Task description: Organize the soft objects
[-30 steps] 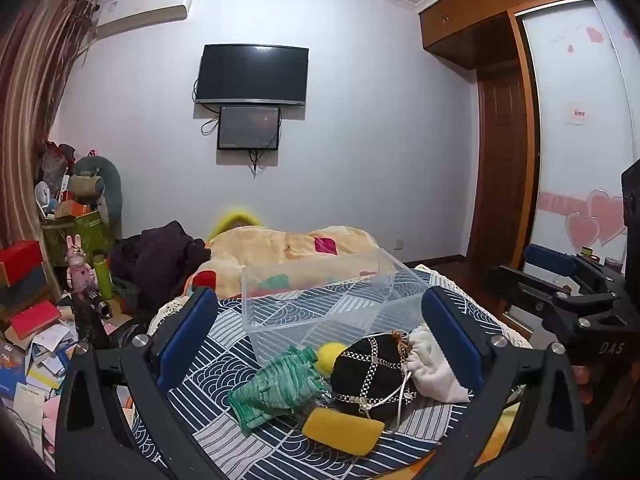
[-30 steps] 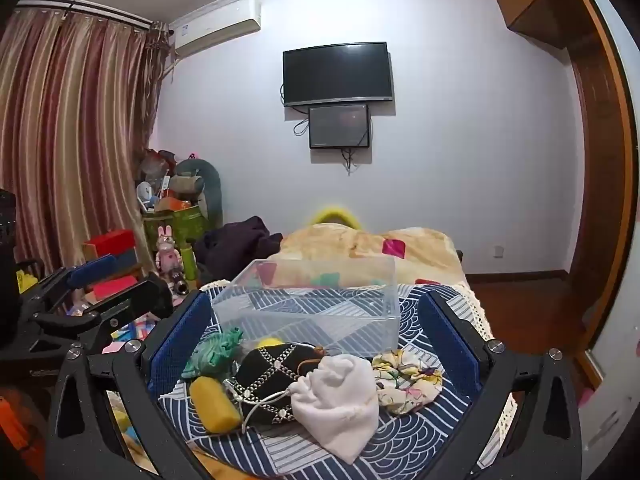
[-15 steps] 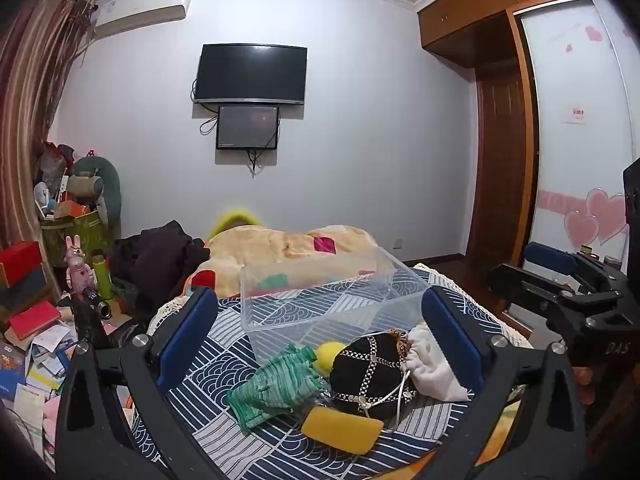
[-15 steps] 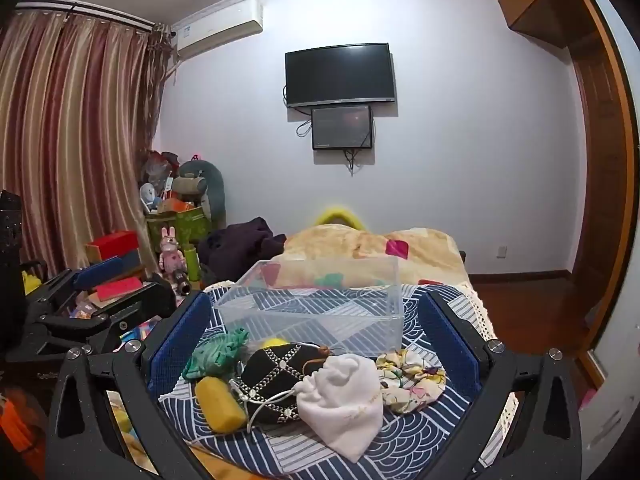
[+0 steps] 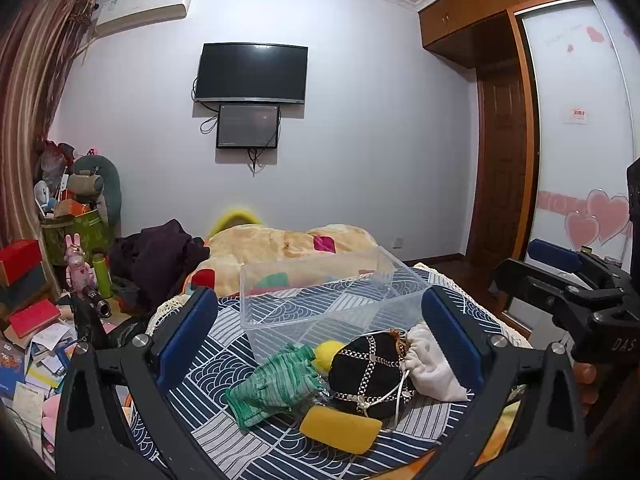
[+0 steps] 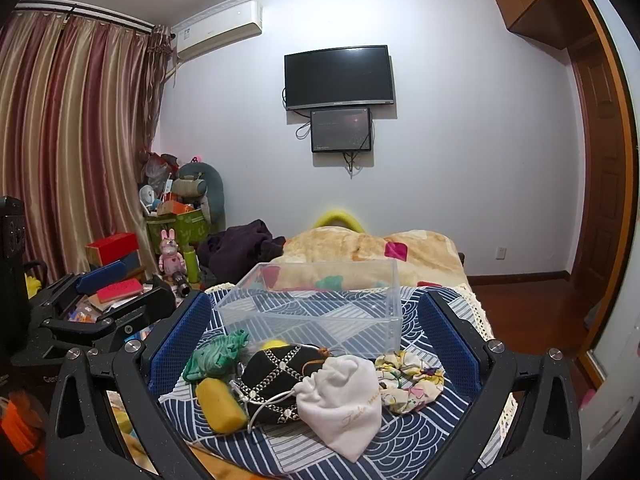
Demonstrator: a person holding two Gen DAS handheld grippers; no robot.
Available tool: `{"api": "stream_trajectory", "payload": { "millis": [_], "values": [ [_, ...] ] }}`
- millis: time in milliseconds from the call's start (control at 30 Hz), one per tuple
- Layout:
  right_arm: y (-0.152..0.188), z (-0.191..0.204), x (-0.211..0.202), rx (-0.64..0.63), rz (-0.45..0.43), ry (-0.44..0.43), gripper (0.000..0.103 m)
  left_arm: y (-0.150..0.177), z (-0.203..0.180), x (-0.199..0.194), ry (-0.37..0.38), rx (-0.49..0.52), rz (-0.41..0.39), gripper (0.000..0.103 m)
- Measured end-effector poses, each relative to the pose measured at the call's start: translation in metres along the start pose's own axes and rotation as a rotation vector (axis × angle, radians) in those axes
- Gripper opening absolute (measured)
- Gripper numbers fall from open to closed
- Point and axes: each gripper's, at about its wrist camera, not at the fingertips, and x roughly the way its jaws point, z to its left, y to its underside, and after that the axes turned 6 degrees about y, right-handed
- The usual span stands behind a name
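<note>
A clear plastic box (image 5: pixel 320 300) (image 6: pixel 320 300) stands empty on the blue patterned cloth (image 5: pixel 200 368). In front of it lie a green glove (image 5: pixel 276 380) (image 6: pixel 216 356), a yellow sponge (image 5: pixel 340 428) (image 6: pixel 220 404), a yellow ball (image 5: pixel 328 350), a black pouch (image 5: pixel 368 372) (image 6: pixel 276 376), a white drawstring bag (image 5: pixel 432 368) (image 6: pixel 344 396) and a floral scrunchie (image 6: pixel 412 376). My left gripper (image 5: pixel 320 344) is open and empty above the pile. My right gripper (image 6: pixel 316 344) is open and empty, also before the pile. Each gripper shows at the edge of the other's view.
A bed with a beige quilt (image 5: pixel 288 240) lies behind the box. Dark clothes (image 5: pixel 156 256) lie at its left. Boxes, books and toys (image 5: pixel 36 280) crowd the floor on the left. A wardrobe and door (image 5: pixel 504 152) stand at the right.
Both grippers have shifted very slightly; the objects have not moved and both grippers stay open.
</note>
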Motion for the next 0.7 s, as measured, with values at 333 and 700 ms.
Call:
{"api": "stream_trajectory", "payload": {
  "millis": [333, 700],
  "values": [
    [0.0013, -0.0017, 0.0005, 0.003, 0.002, 0.003, 0.103, -0.0006, 0.0004, -0.0005, 0.005, -0.001, 0.001, 0.103],
    [0.0007, -0.0016, 0.0000, 0.002, 0.002, 0.003, 0.103, -0.0024, -0.0017, -0.0018, 0.007, 0.006, -0.005, 0.103]
  ]
}}
